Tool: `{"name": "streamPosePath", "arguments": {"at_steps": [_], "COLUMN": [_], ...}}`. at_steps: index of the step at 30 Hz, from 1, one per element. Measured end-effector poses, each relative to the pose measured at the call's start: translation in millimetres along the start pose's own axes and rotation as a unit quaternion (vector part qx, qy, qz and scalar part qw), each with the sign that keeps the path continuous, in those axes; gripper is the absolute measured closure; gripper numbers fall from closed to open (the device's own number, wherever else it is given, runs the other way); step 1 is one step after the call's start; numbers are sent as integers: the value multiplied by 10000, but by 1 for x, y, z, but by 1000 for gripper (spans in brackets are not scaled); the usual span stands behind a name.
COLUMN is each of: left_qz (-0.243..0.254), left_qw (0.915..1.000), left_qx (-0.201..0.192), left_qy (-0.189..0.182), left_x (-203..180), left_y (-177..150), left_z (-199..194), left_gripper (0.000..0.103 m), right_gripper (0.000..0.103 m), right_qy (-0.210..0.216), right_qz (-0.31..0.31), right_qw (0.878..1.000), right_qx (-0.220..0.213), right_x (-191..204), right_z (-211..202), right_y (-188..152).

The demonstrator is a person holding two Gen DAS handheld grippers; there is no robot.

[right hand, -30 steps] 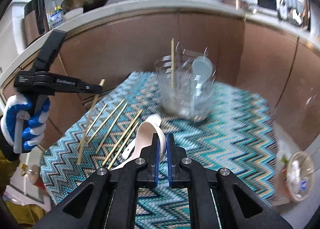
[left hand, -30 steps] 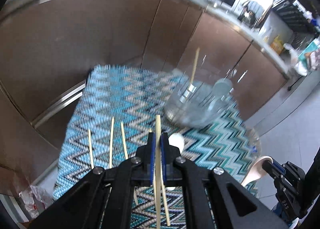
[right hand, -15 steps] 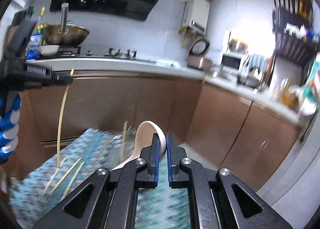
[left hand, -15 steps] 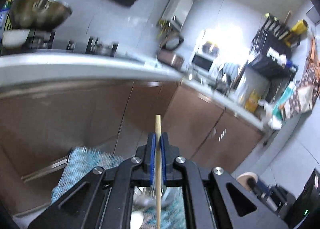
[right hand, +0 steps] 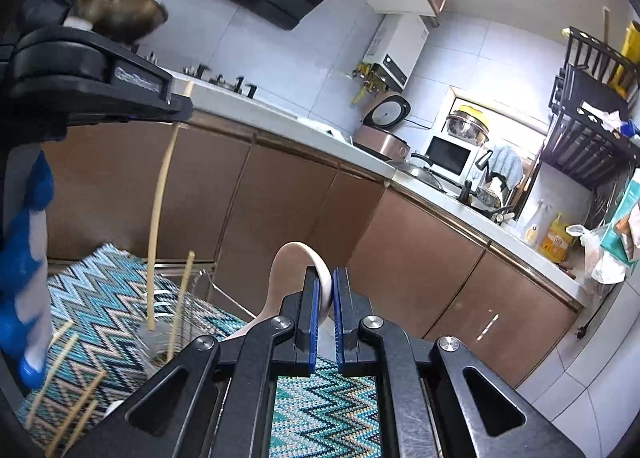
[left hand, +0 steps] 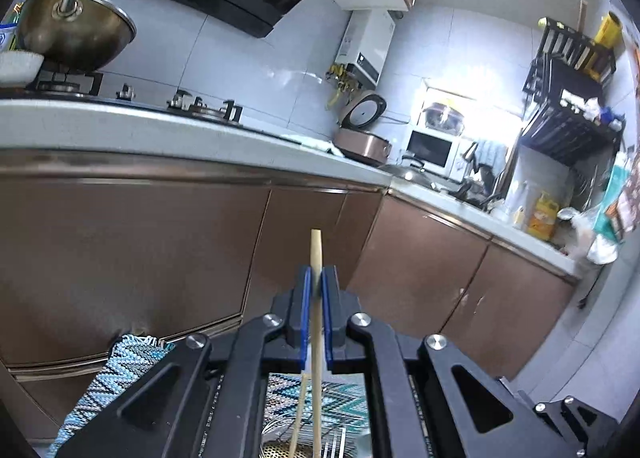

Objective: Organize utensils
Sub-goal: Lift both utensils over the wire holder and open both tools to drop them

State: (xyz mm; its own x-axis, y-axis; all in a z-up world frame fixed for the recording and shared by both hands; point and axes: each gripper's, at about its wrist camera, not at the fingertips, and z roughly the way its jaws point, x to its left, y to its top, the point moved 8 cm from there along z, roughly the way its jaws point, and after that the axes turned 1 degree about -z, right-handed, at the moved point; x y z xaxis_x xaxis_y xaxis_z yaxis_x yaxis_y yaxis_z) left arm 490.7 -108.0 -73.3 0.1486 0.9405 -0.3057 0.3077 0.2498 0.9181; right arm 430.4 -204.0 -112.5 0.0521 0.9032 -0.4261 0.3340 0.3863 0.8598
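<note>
Bamboo is what we pinch in our left gripper point(left hand: 316, 290): a pale, slim, round chopstick point(left hand: 316, 322) stands upright between the blue pads, its blunt tip rising above them and its shaft running down past the black linkage. From the right wrist view that same chopstick point(right hand: 160, 194) hangs long and slightly bowed over the mat, its lower end dipping toward a clear, ribbed plastic container point(right hand: 176, 322), where a second chopstick point(right hand: 182, 306) leans.

Our right gripper point(right hand: 325, 294) is pressed onto a cream spoon point(right hand: 300, 278), smooth and glossy, its curved bowl arching up left of the pads and its handle sloping down to the left. Our left hand point(right hand: 30, 258) wears a blue and white glove.

More loose chopsticks point(right hand: 68, 390) lie scattered on the woven mat point(right hand: 104, 298), a knitted-looking zigzag of teal, blue, black and beige.

Raised lettering runs along the side of the left gripper's black body, too blurred for us to read.

Around us is a kitchen: glossy brown cabinet doors point(left hand: 120, 250) under a pale stone counter point(left hand: 120, 122), white wall tiles, a dark range hood, a metal wok point(left hand: 76, 34) on the gas hob, a copper-toned rice cooker point(left hand: 362, 142) with its lid up, a white microwave point(left hand: 432, 150) and a black wire rack point(left hand: 572, 106).
</note>
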Motion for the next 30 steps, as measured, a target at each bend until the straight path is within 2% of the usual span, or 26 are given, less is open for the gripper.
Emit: {"name": "streamPosePath", "arguments": {"at_steps": [4, 9, 11, 12, 13, 14, 18, 19, 26, 30], "left_qz": [85, 68, 30, 24, 50, 84, 114, 143, 410, 457], "left_qw": [9998, 9996, 9995, 9995, 9995, 9995, 9997, 9997, 9984, 9978], "left_qx": [52, 190, 251, 267, 260, 237, 88, 35, -61, -122], "left_qy": [153, 200, 176, 149, 157, 174, 186, 212, 376, 458], "left_x": [4, 14, 16, 17, 17, 17, 23, 23, 31, 39], "left_y": [-28, -49, -50, -48, -46, -44, -25, -21, 6, 17], "left_z": [16, 19, 16, 12, 8, 4, -29, -37, -104, -144], "left_gripper": [98, 96, 96, 96, 94, 93, 65, 63, 55, 53], "right_gripper": [97, 95, 88, 78, 74, 73, 70, 69, 64, 58], "right_qy": [144, 620, 778, 821, 860, 894, 887, 879, 821, 793], "right_qz": [40, 291, 432, 517, 576, 637, 845, 890, 1270, 1383], "right_qw": [9998, 9972, 9953, 9945, 9938, 9931, 9917, 9915, 9885, 9872], "right_qx": [118, 289, 374, 389, 402, 410, 378, 352, 89, -54], "right_x": [11, 28, 30, 29, 28, 27, 15, 13, -17, -30], "right_z": [15, 24, 25, 24, 22, 20, 4, -2, -56, -88], "right_y": [-19, -42, -48, -49, -50, -50, -46, -44, -28, -19]}}
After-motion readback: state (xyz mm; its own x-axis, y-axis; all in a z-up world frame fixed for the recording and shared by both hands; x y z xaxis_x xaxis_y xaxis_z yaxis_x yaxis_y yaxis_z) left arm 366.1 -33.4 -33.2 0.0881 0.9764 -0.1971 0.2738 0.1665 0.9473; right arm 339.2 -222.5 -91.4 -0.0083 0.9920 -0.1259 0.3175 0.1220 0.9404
